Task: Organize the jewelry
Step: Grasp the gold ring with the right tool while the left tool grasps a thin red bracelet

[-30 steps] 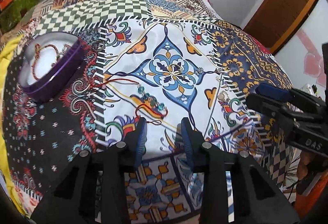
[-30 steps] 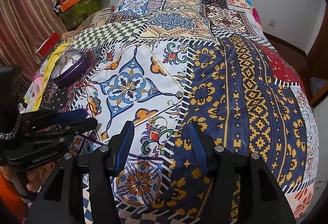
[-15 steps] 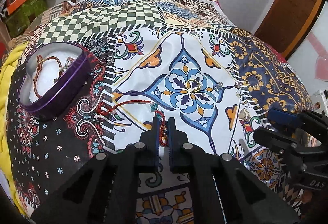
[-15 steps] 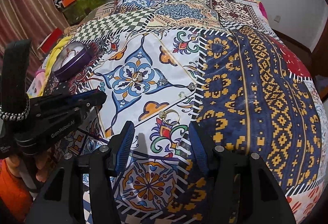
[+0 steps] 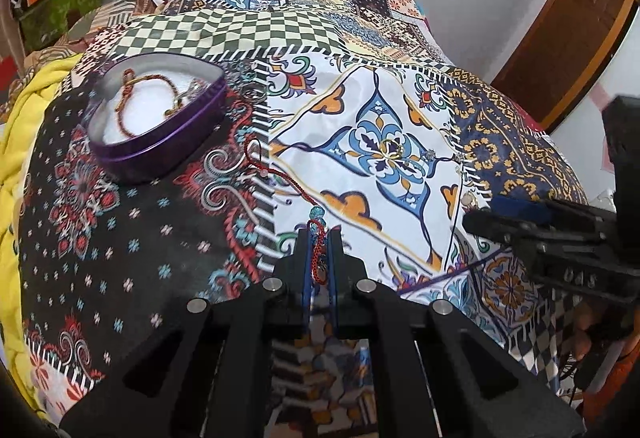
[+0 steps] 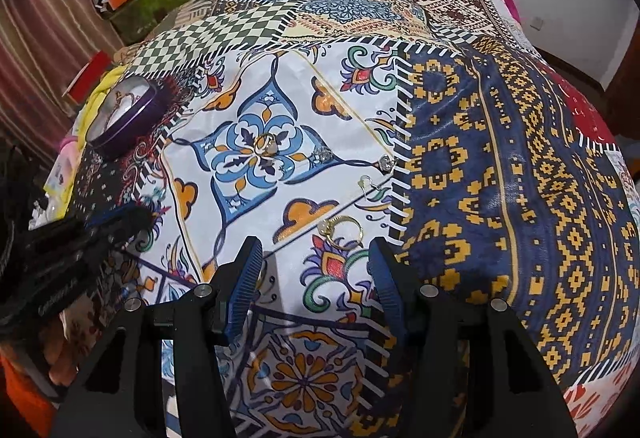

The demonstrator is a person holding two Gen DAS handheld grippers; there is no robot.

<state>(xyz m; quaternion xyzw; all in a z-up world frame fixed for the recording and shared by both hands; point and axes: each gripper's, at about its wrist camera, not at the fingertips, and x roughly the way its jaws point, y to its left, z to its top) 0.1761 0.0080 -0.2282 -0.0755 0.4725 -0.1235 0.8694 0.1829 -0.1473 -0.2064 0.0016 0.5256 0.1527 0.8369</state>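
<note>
the left hand-held gripper (image 5: 319, 258) is pressed together on a red cord bracelet (image 5: 318, 256) with a teal bead, its free end trailing over the patterned bedspread (image 5: 132, 238) toward the purple tin (image 5: 160, 153). the step in hand looks like carrying this bracelet to the tin, which sits open up and to the left and already holds another red cord bracelet (image 5: 132, 93) on its white lining.

to do it well, i would lift high enough that the loose tail clears the bed before moving sideways, so it does not drag or snag on the fabric, then bring the pinch over the middle of the tin and lower it before letting go, so the whole cord falls inside the rim rather than draping over the wall.

the right hand-held gripper (image 6: 316, 278) is spread wide and holds nothing, hanging just short of a gold ring (image 6: 344, 232) on the white panel. other pieces wait there: a gold ring (image 6: 264, 143) on the blue flower motif, small sparkling studs (image 6: 322, 155) and another at the panel edge (image 6: 385, 162). nothing solid stands between the bracelet and the tin; the busy print makes small pieces easy to miss, and the soft bed may let the tin tip if nudged.
</note>
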